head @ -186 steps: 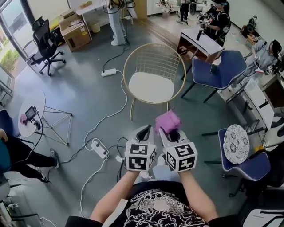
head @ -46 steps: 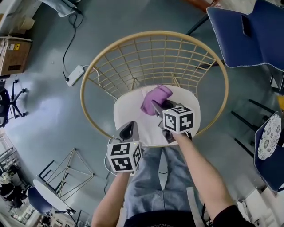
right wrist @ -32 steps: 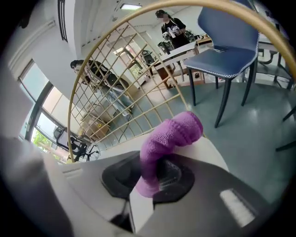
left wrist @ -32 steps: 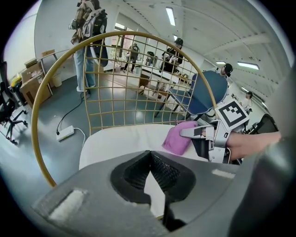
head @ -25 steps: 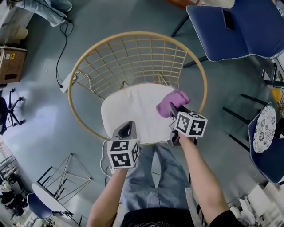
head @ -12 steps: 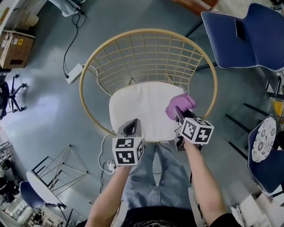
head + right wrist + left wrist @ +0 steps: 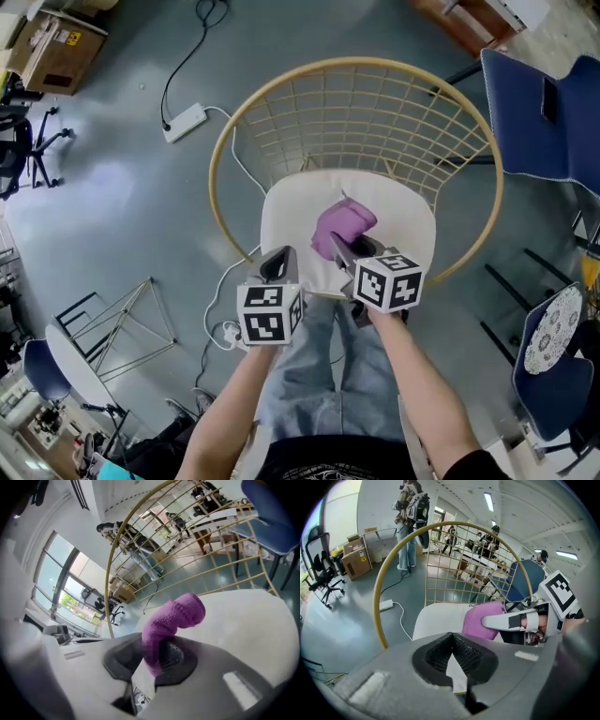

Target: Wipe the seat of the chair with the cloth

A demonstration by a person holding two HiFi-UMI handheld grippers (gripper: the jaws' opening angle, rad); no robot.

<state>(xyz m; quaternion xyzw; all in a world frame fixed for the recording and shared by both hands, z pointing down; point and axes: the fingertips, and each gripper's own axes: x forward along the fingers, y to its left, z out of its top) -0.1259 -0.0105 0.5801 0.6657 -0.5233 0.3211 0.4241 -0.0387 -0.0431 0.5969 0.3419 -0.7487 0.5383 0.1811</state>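
A round gold wire chair [image 7: 361, 103] with a white seat cushion [image 7: 403, 211] stands right below me. A purple cloth [image 7: 339, 228] rests on the middle of the cushion, and my right gripper [image 7: 342, 255] is shut on it. In the right gripper view the cloth [image 7: 174, 619] sticks up from between the jaws over the seat [image 7: 253, 625]. My left gripper [image 7: 278, 265] hovers at the seat's front left edge, shut with nothing in it. The left gripper view shows the cloth [image 7: 480, 620] and the seat [image 7: 438, 618] ahead.
A white power strip [image 7: 187, 122] and its cable lie on the grey floor to the left. A blue chair [image 7: 548, 112] stands at the right, a wire frame [image 7: 122, 328] at the lower left, a cardboard box [image 7: 61, 42] at top left.
My right gripper has dragged the cloth from the seat's right side to its middle. The left gripper stays at the front edge.
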